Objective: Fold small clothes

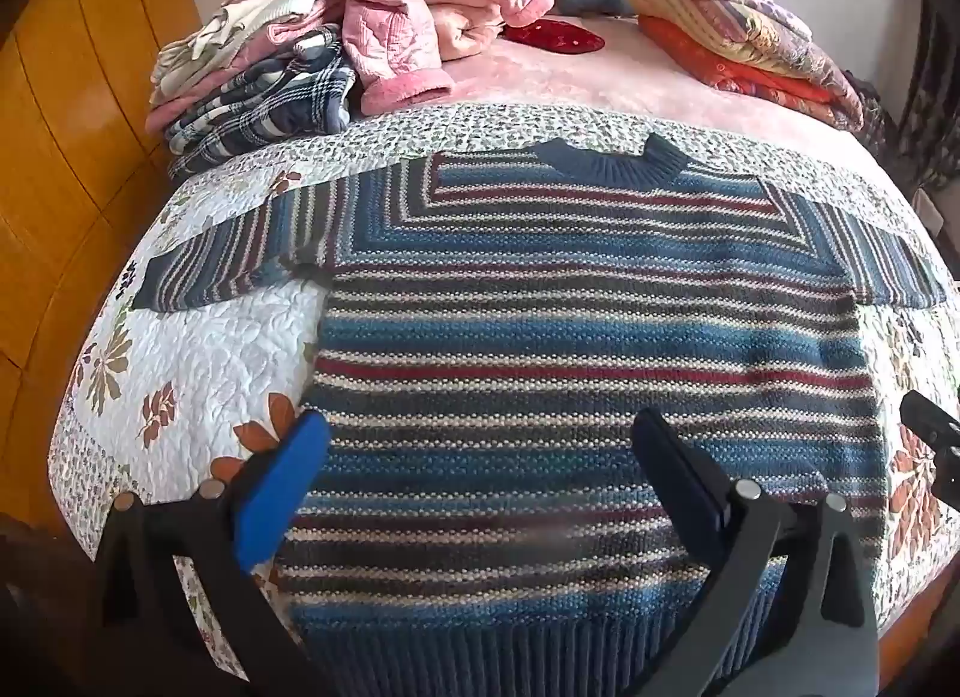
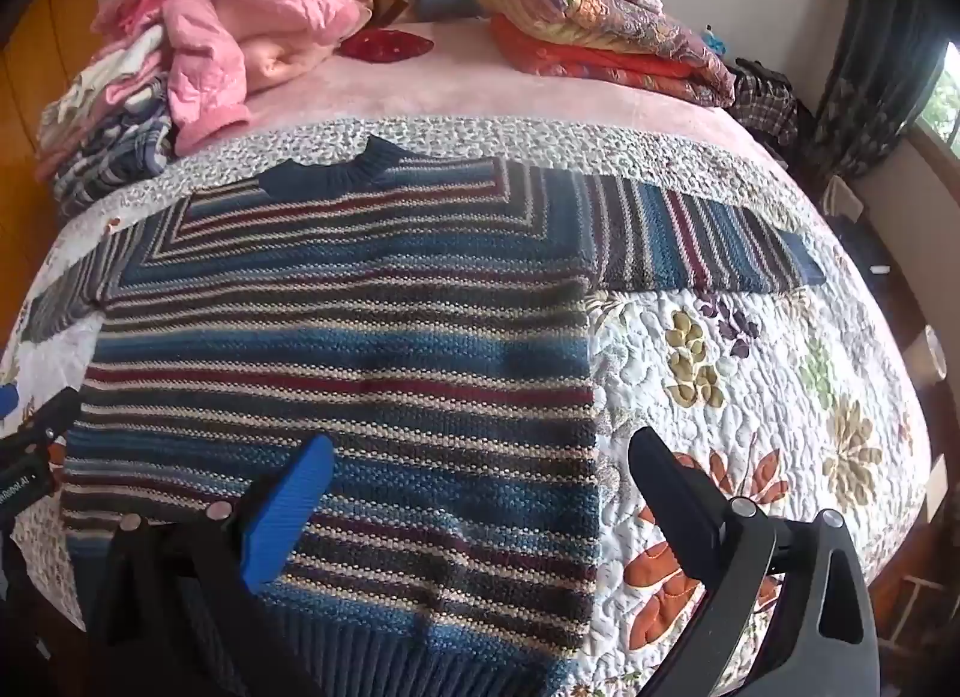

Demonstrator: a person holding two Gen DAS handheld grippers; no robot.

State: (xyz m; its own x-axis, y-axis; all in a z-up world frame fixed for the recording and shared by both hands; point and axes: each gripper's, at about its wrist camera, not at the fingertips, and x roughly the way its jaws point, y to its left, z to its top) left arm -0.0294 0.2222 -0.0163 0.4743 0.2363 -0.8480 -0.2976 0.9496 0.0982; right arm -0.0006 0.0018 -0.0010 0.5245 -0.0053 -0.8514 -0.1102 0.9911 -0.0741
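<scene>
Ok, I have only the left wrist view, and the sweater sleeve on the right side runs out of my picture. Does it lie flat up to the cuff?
Observer: Yes. That sleeve lies flat on the quilt, straight out, with its navy cuff at the end.
Operator: And the right claw? I see only a corner of it.
Observer: The right claw is open. It straddles the side edge of the sweater, with the blue finger over the knit and the black finger over the quilt.
</scene>
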